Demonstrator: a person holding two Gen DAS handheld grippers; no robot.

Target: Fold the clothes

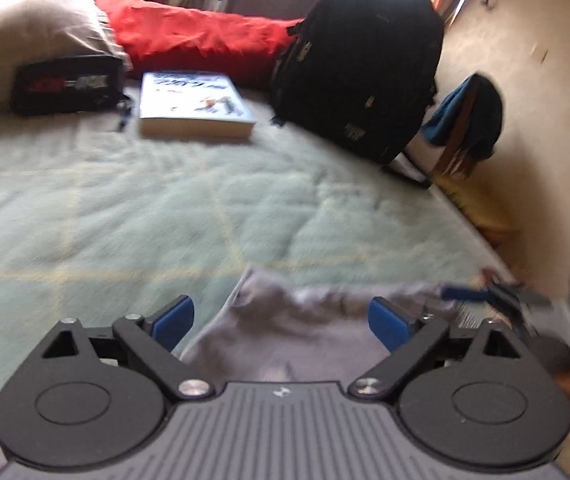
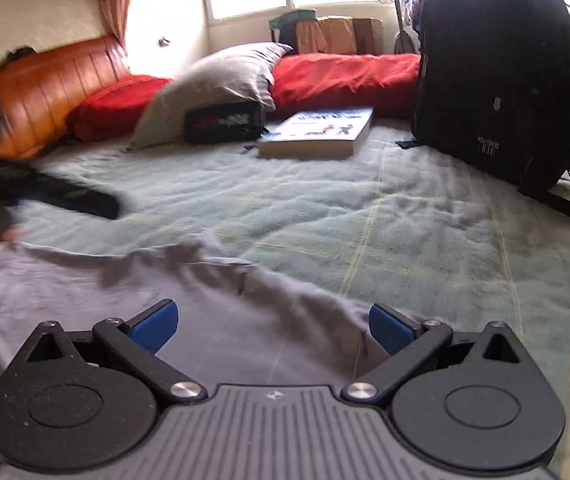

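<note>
A grey garment (image 2: 165, 292) lies spread on the pale green bedspread (image 2: 405, 224), wrinkled along its far edge. In the right wrist view my right gripper (image 2: 273, 326) hovers open just above the cloth, blue pads wide apart, nothing between them. My left gripper (image 1: 281, 322) is also open over the same grey garment (image 1: 305, 328) near its far edge. At the right of the left wrist view the other gripper (image 1: 497, 294) shows blurred. At the left of the right wrist view a blurred black gripper (image 2: 45, 194) reaches in over the bedspread.
A black backpack (image 2: 505, 80) stands at the bed's right side. A thick book (image 2: 317, 132) and a black pouch (image 2: 225, 120) lie beyond the garment. A grey pillow (image 2: 221, 80) and red cushions (image 2: 345, 72) line the back.
</note>
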